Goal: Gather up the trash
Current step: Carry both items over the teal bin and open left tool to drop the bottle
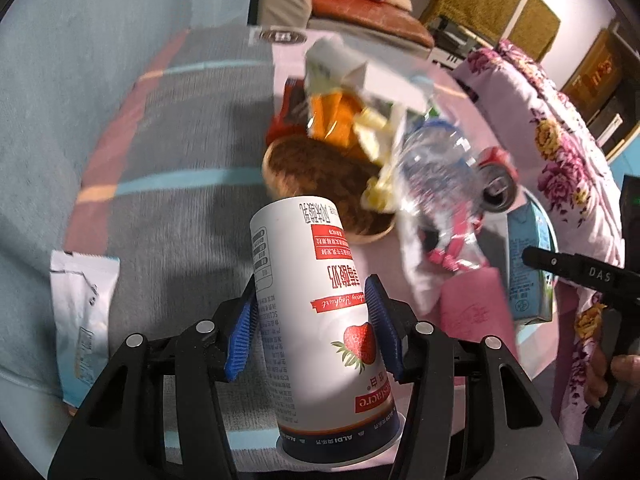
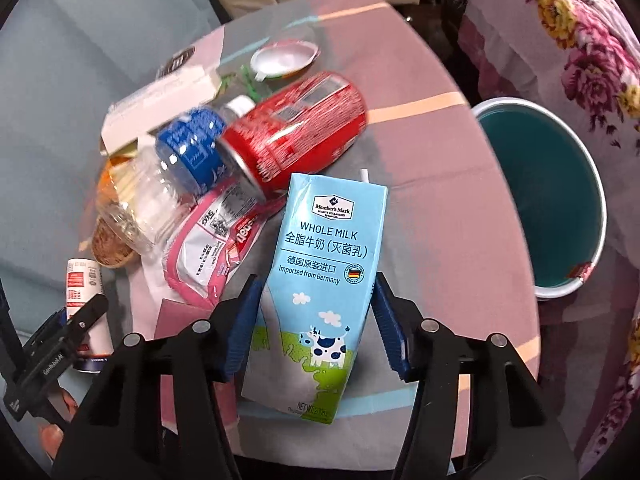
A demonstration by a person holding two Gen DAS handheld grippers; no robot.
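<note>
Your left tongs [image 1: 312, 326] are pinching the white strawberry yogurt cup [image 1: 320, 308], both blue pads pressing its sides while it is tilting, apparently just off the tablecloth [image 1: 188, 216]. Your right tongs [image 2: 316, 326] are straddling the blue milk carton [image 2: 320, 280] lying on the cloth, the left pad seeming to touch its edge, though I cannot tell whether they are gripping it. Beyond the carton, a red can [image 2: 296, 128], a clear bottle [image 2: 176, 176] and a pink wrapper [image 2: 212, 248] are lying piled together, and a teal bin [image 2: 544, 196] is standing past the table's right edge.

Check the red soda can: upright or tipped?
Tipped. The red soda can lies on its side, its silver end facing the clear plastic bottle.
</note>
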